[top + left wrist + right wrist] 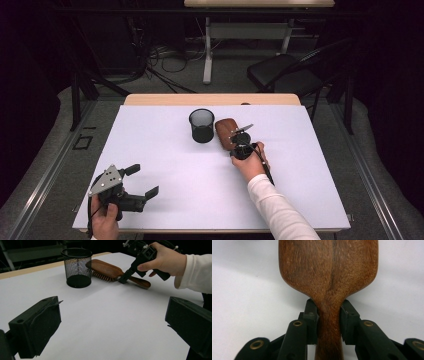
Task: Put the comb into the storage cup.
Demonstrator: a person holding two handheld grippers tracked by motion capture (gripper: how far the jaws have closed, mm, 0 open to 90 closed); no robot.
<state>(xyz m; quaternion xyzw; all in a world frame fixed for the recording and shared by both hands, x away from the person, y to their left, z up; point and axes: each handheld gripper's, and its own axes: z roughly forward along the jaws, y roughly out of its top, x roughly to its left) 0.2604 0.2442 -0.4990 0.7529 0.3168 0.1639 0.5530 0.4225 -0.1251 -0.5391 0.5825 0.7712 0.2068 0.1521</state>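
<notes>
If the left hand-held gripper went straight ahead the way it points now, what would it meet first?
Probably the wooden hairbrush, just right of the mesh cup, though depth is hard to judge. The left hand-held gripper is open, with bare table ahead.

high view looked forward and down over the whole table (150, 150) from the near edge, left gripper view sat low by the near left corner facing across to the mesh cup (76, 267) and hairbrush (107, 268), right gripper view was jammed right up on the hairbrush neck, all three shared that brush
</notes>
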